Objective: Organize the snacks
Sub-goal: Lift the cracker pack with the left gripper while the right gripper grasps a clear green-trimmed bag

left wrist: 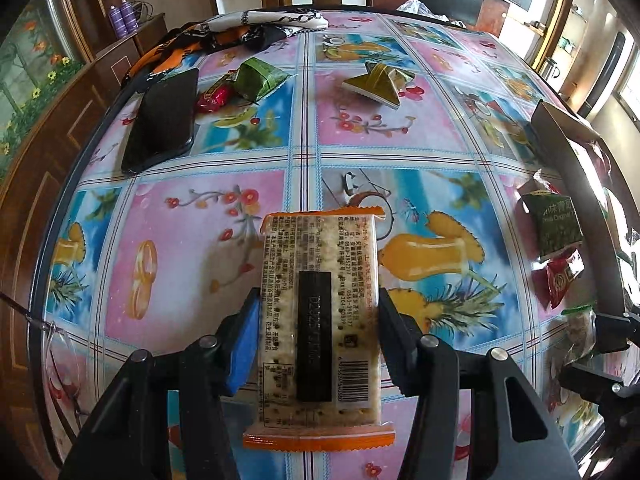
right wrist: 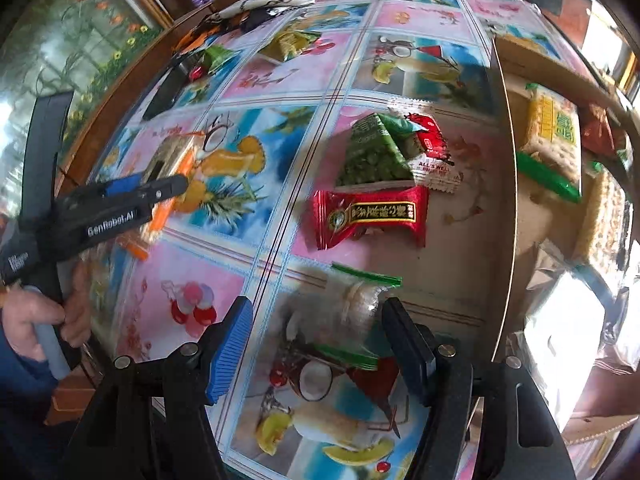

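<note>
On the fruit-print worktop [left wrist: 224, 240], the left tool [left wrist: 316, 328] is clamped on an orange-edged cracker pack [left wrist: 318, 320], pads pressing both long sides. The right tool [right wrist: 316, 344] sits apart, straddling a clear green-edged snack bag [right wrist: 356, 304] without touching it. Just beyond that bag lie a red packet [right wrist: 370, 216] and a green pea packet [right wrist: 374, 152], beside the cardboard box [right wrist: 520, 216].

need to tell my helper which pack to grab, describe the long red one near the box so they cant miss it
On the fruit-print tablecloth, look beside the cardboard box. The red snack pack lies just below the green pea packet. Only it carries a black band with gold lettering.
</note>
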Motion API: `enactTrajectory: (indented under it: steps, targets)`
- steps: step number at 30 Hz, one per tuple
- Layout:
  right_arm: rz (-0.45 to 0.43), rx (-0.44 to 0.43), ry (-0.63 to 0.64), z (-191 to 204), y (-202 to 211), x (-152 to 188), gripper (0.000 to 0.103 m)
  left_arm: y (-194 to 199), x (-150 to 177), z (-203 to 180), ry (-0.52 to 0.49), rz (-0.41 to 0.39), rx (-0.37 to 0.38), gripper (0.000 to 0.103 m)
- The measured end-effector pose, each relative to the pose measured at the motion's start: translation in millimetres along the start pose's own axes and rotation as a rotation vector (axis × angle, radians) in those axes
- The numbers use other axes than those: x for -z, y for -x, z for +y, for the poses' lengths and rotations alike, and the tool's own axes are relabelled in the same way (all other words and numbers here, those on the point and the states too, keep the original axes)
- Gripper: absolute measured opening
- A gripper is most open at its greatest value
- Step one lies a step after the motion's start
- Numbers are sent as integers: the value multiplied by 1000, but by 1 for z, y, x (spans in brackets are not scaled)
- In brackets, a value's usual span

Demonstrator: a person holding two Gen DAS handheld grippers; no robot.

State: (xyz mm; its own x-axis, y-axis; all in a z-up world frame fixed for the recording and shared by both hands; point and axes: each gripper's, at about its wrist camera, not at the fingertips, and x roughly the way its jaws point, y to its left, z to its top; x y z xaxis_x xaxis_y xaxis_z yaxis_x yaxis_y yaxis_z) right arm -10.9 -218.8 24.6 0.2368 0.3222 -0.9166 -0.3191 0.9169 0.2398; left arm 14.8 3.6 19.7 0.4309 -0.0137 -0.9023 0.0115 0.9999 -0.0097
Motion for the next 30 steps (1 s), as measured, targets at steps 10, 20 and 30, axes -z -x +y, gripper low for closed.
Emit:
enactTrajectory:
  steps: [10,20,30]
  targets:
    - [9,141,83,11,-8,-3,33,2,4,0,4,-16,-7,53]
    - [-84,-10,46,12,15,3,31,13,15,-5,46,-8,70,52]
    - [-132,-32,19,6,31,4,31,31,12,-26,15,-43,90,52]
